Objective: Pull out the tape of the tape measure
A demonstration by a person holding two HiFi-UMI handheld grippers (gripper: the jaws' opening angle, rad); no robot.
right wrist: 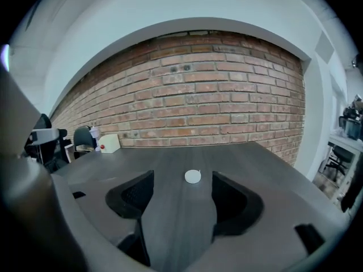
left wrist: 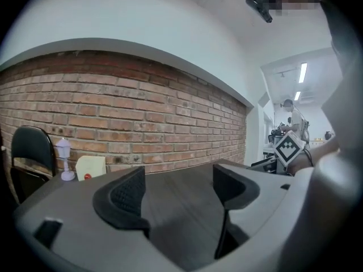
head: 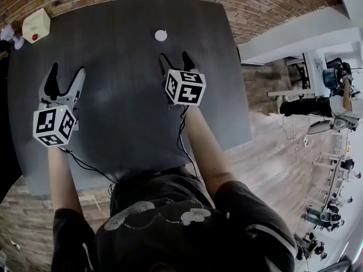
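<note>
- The table (head: 125, 123) is dark grey and stands against a brick wall (right wrist: 227, 95).
- The tape measure (head: 161, 35), a small white round disc, lies flat near the table's far edge, at about 12 o'clock on the tabletop.
- The right gripper (head: 174, 58) hovers over the middle of the table with its jaws apart and nothing between them.
- In the head view the tape measure sits at roughly 11 o'clock from the right gripper, apart from its tips.
- In the right gripper view the disc (right wrist: 193, 176) shows in the gap between the two jaws, farther out on the table and touching neither.
- The left gripper (head: 67, 72) is held at about 9 o'clock on the table, well apart from the tape measure.
- Its jaws are spread wide, and only bare tabletop shows between them in the left gripper view.
- A white box (head: 36, 25) with a red button stands at the table's 10 o'clock corner.
- Just beside the box stands a small white lamp (left wrist: 64, 157).
- A black chair (left wrist: 31, 152) stands at 9 o'clock from that lamp.
</note>
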